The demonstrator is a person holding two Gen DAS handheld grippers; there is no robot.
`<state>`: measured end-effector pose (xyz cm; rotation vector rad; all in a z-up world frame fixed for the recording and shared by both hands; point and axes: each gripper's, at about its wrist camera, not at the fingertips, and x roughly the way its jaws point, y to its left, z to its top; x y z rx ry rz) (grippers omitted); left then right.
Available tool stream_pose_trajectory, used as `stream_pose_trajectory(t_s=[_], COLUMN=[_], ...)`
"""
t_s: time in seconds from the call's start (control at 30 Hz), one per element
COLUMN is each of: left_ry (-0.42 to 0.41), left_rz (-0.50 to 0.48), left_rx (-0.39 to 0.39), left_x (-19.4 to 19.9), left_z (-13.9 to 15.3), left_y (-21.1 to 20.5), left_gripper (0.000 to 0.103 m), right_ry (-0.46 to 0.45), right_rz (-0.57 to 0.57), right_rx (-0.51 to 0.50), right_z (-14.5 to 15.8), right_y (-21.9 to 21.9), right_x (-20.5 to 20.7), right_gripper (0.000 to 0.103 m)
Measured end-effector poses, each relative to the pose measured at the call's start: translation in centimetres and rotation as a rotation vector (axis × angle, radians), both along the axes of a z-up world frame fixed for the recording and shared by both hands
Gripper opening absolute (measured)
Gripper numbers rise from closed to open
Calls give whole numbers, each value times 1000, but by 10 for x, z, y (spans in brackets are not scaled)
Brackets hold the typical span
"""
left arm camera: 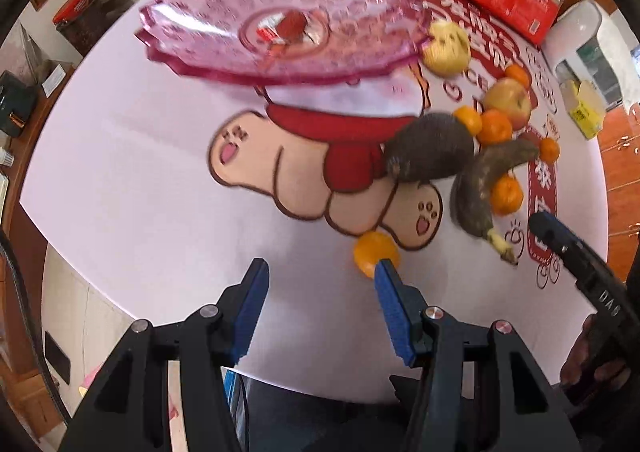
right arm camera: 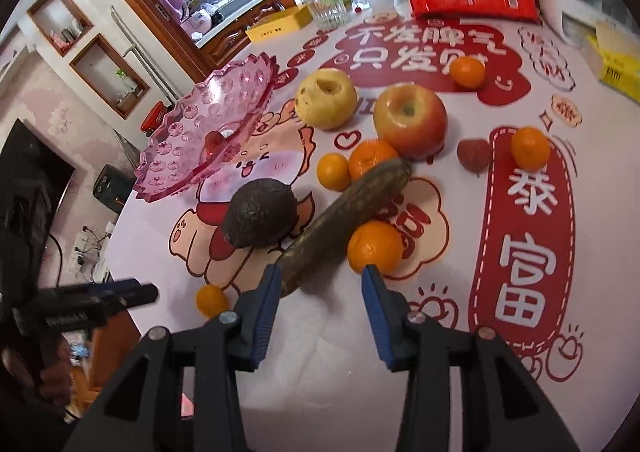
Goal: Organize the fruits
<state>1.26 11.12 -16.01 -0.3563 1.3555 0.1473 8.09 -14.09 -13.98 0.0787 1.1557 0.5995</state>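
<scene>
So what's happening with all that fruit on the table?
A person is holding two grippers over the table, both open and holding nothing yet. The right gripper points at the dark overripe banana; the left gripper hovers beside a small orange. The avocado, apples and oranges lie loose. The pink fruit dish has just one small red fruit.

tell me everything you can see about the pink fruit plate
The pink fruit plate is translucent, probably plastic or glass, with a scalloped rim and rows of embossed round flower patterns. It stands raised on a central foot on the printed tablecloth, left of the fruit pile. One small red fruit lies at its centre. No gripper touches it; the yellow apple sits close by its rim.
</scene>
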Motion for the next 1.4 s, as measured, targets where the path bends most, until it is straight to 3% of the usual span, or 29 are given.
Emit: stream_pose_trajectory(t_s=[0.3, 0.5, 0.63, 0.9, 1.4], left_ry=[76, 92, 103, 100, 49], left_rz=[12, 23, 32, 52, 72], left_rx=[-26, -36, -37, -24, -6], left_x=[3, 7, 9, 16, 18], left_z=[-36, -45, -50, -50, -39], left_y=[-23, -33, -35, -39, -33], left_gripper=[54, 53, 47, 31, 30], right_ry=[47, 58, 48, -29, -99], right_rz=[3, 36, 70, 148, 197], right_rx=[-44, -74, -96, -152, -216], right_z=[-20, -34, -40, -43, -41], right_y=[-10, -10, -6, 9, 15], right_x=[17, 28, 32, 32, 26], right_gripper=[46, 46, 46, 46, 40])
